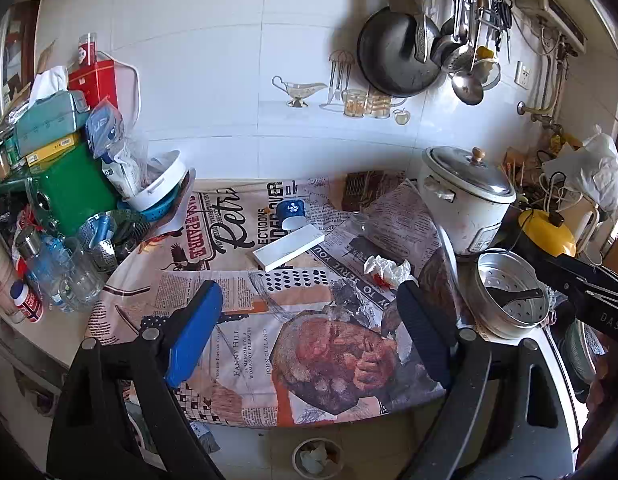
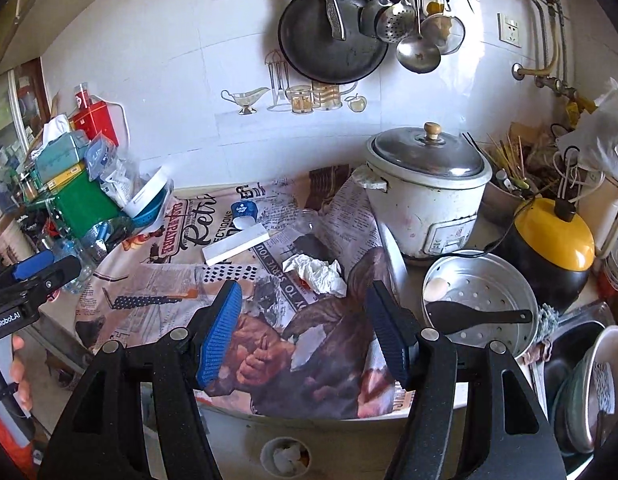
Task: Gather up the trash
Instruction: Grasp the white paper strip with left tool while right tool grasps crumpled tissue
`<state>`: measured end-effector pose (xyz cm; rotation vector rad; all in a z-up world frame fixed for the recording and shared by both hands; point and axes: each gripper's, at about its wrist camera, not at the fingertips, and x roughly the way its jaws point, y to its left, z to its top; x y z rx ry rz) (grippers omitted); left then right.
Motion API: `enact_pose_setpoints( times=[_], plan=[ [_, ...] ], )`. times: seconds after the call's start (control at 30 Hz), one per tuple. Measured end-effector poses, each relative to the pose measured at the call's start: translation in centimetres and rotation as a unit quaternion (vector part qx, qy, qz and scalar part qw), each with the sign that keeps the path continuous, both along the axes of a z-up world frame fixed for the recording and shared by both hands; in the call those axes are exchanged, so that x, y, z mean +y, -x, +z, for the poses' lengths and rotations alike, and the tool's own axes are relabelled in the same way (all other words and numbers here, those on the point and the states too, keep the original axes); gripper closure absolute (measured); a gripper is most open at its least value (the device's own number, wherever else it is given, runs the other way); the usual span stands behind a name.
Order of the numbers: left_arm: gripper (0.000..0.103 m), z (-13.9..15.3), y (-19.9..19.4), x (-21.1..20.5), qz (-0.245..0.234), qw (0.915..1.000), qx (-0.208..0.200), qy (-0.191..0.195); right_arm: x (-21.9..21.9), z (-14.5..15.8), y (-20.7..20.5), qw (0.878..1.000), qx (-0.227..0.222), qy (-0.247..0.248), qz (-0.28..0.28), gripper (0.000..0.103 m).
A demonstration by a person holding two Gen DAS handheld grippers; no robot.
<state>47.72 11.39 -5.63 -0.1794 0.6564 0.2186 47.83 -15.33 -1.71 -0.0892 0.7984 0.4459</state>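
Step in hand: judged to be the reach for the crumpled tissue [image 2: 315, 274], the plainest piece of trash on the desk [image 1: 37, 344].
Where the trash lay: the crumpled tissue, white with a red-orange smear, sat on the newspaper-print cloth [image 1: 245, 344], just beside the leaning white plate [image 2: 393, 252] and in front of the rice cooker [image 2: 425, 196]. A blue Lucky Cup paper cup [image 1: 291, 214] lay on its side farther back, near a white flat box [image 1: 289, 248].
Right tool: the right tool [image 2: 305, 328] hung above the cloth with its jaws spread wide and nothing between them; the tissue lay just ahead of the gap, slightly toward the left pad.
Left tool: the left tool [image 1: 311, 334] was likewise wide open and empty, poised over the cloth's front half.
Bin: a small round bin [image 2: 285, 458] with white scraps already in it stood on the floor below the desk's front edge.
Doing it well: the right tool looked the better placed. It would need to go forward and down so both pads straddled the tissue's bulk, then close on the thickest fold.
Risks: pinching the cloth along with the tissue would drag the box and cup; the plate and the perforated steamer pot [image 2: 483, 300] stood near the right pad and could be knocked.
Handling: tissue is light and soft, so a full close seemed needed before lifting.
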Motion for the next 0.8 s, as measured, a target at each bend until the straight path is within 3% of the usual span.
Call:
enact_pose_setpoints(
  times=[0.2,0.43,0.57,0.8],
  plan=[
    [0.014,-2.1,-3.8,2.4,0.01,0.9994,0.034,0.006,1.3,-3.2,-4.0,0.999,0.048,0.0,0.006,0.042],
    [0.014,-6.0,-10.0,7.3,-0.024,0.9961,0.08,0.03,3.5,-6.7,-7.7,0.996,0.088,0.014,-0.021,0.042],
    [0.014,-9.0,-14.8,10.4,-0.055,0.991,0.114,0.045,4.9,-8.4,-9.7,0.992,0.105,0.033,-0.059,0.042],
    [0.014,-15.4,-22.8,13.5,-0.108,0.9789,0.169,0.04,7.3,-12.7,-13.7,0.982,0.154,0.051,-0.101,0.042]
  ],
)
